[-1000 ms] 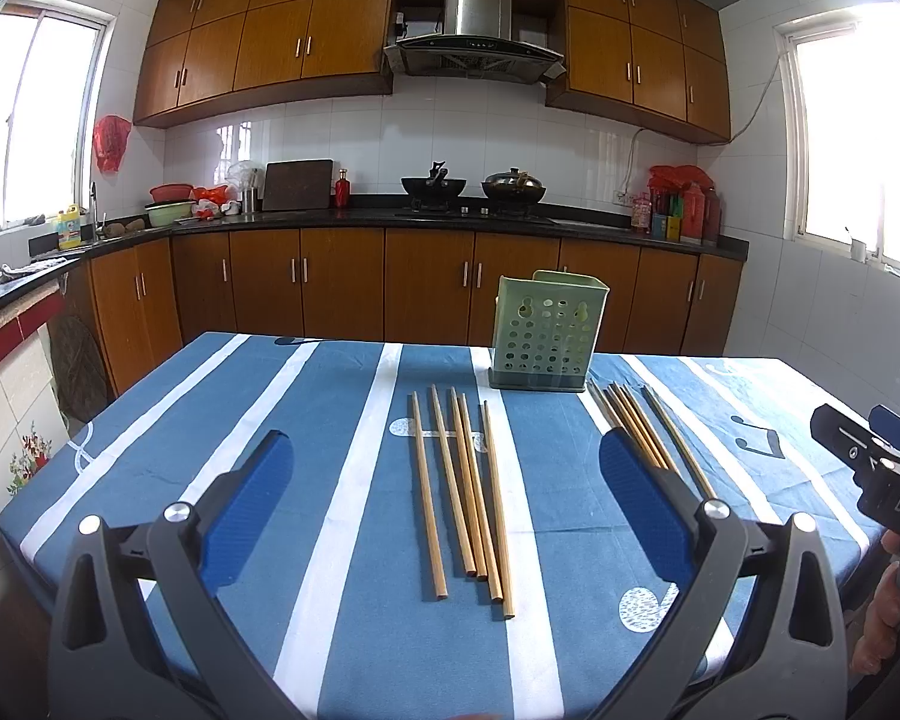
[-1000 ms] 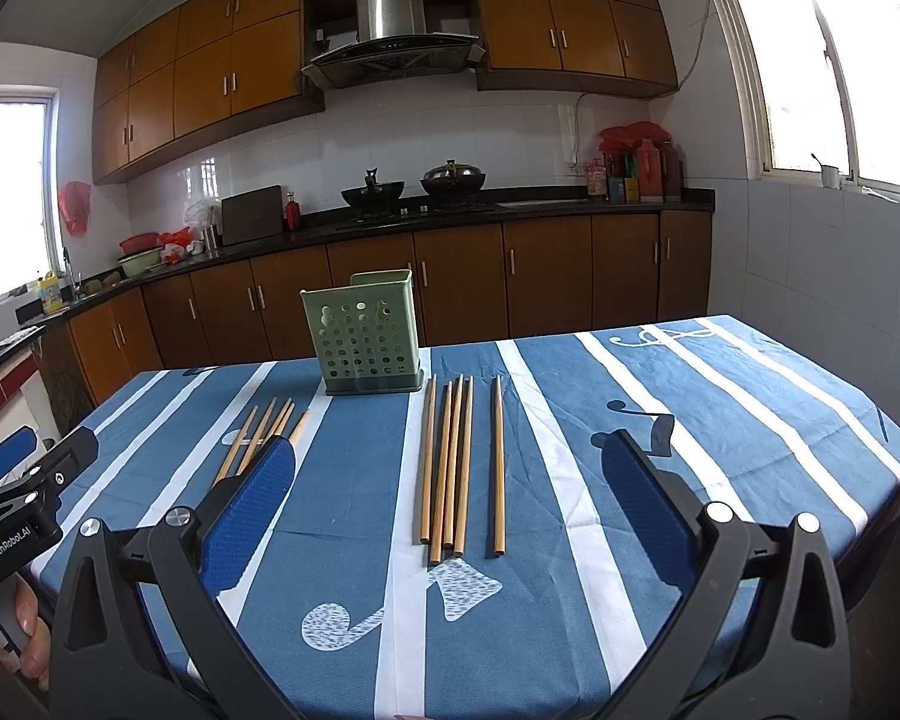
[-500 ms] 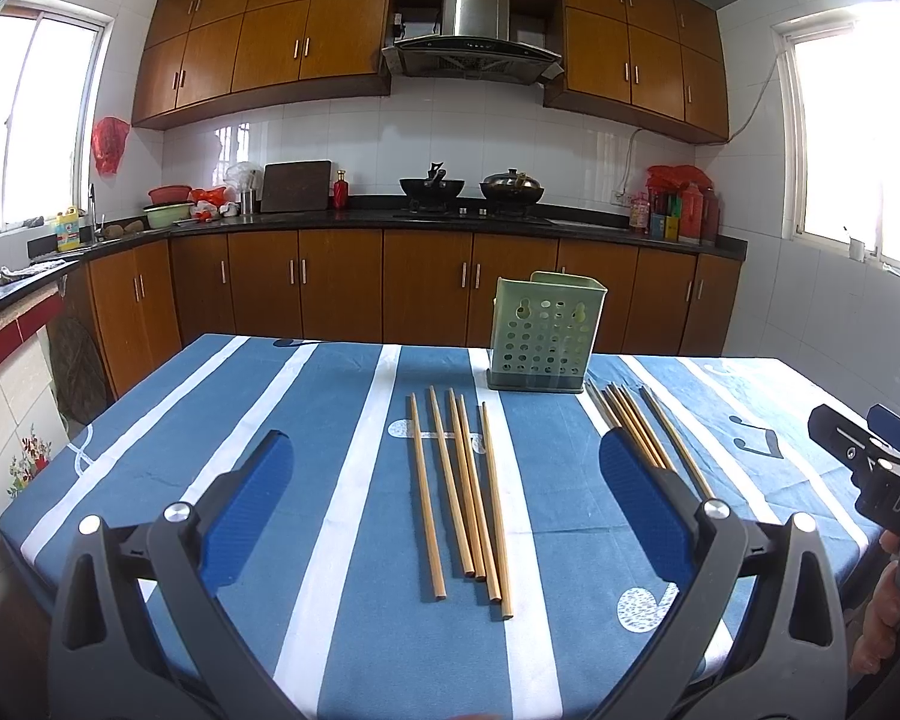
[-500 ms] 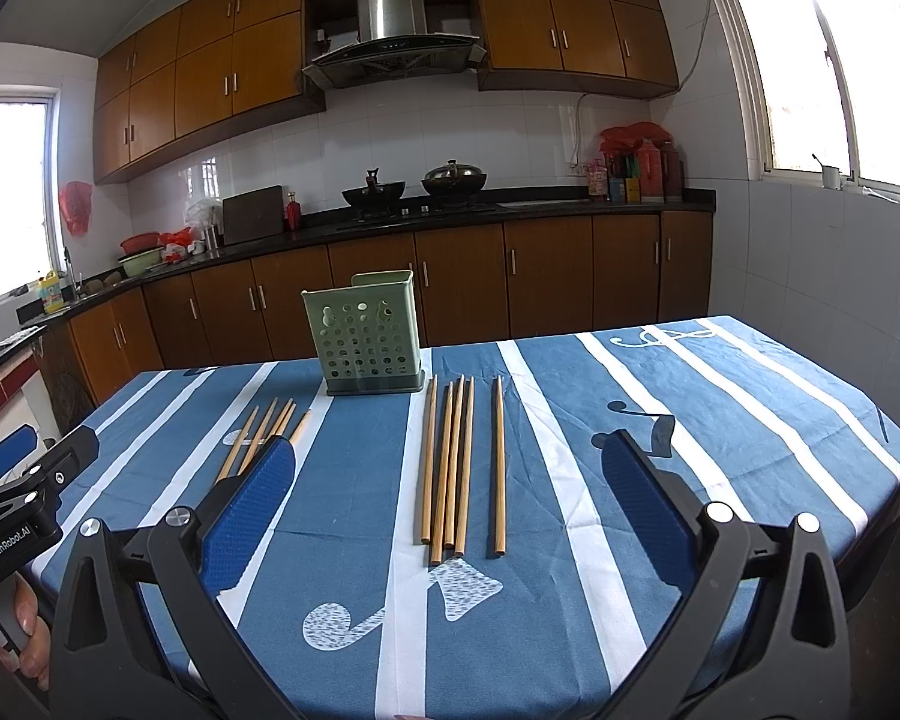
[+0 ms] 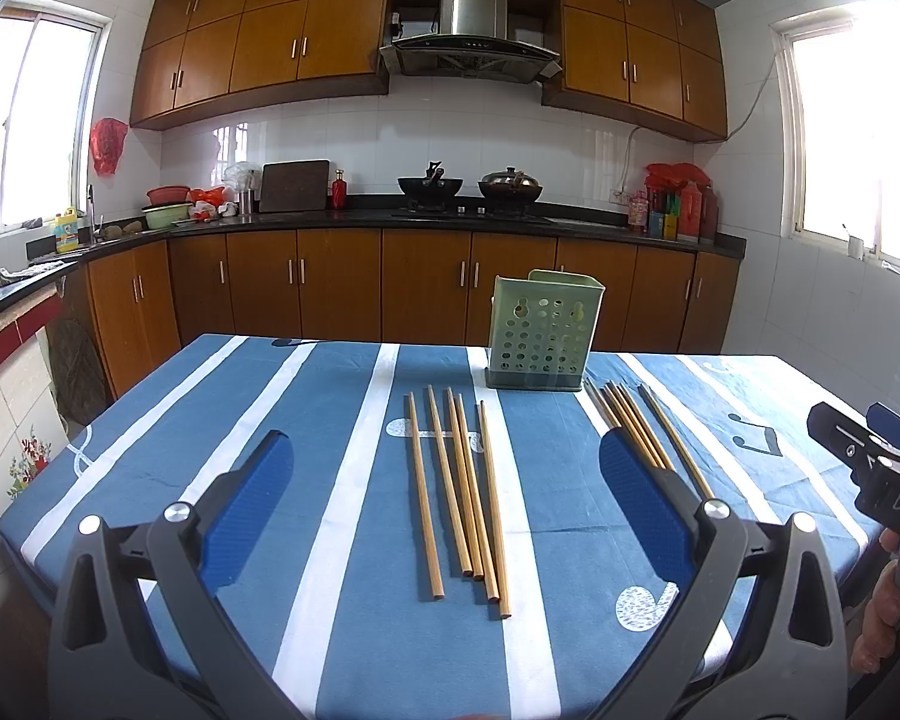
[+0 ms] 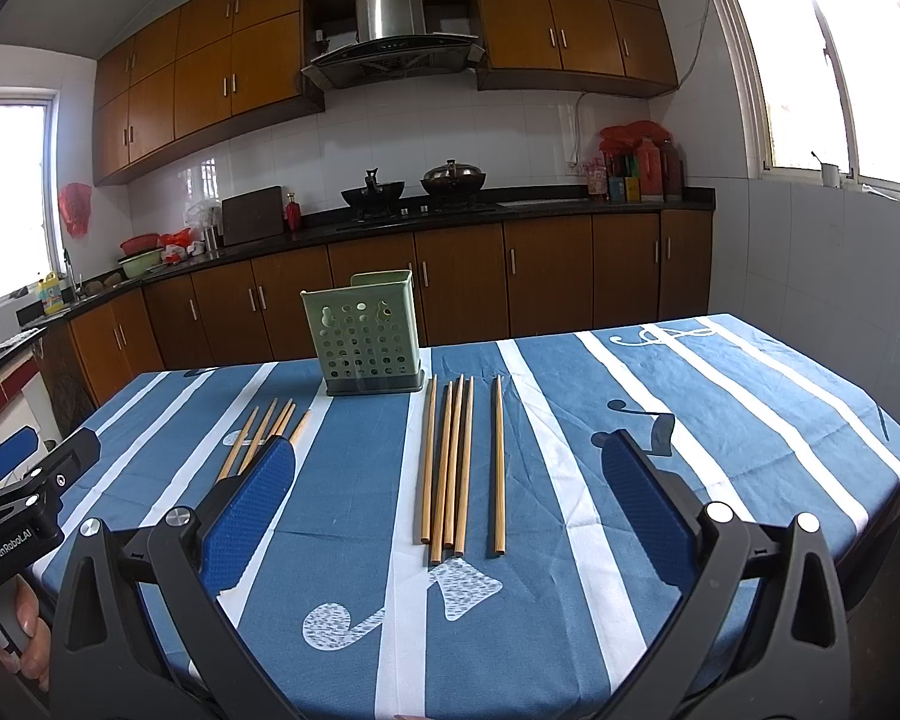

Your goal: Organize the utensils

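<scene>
A green perforated utensil holder (image 5: pixel 540 333) stands upright at the far middle of the blue striped table (image 5: pixel 210 420); it also shows in the right wrist view (image 6: pixel 367 336). Several wooden chopsticks (image 5: pixel 459 486) lie side by side in front of my left gripper (image 5: pixel 444 468), which is open and empty above the table's near edge. A second group of chopsticks (image 6: pixel 450 456) lies in front of my right gripper (image 6: pixel 447 462), also open and empty. That group also shows in the left wrist view (image 5: pixel 648 432); the left group also shows in the right wrist view (image 6: pixel 264 426).
The table's near edge lies just under both grippers. The right gripper's body (image 5: pixel 870 456) shows at the right edge, the left gripper's body (image 6: pixel 24 492) at the left edge. Kitchen cabinets and a counter (image 5: pixel 390 222) with pots stand beyond the table.
</scene>
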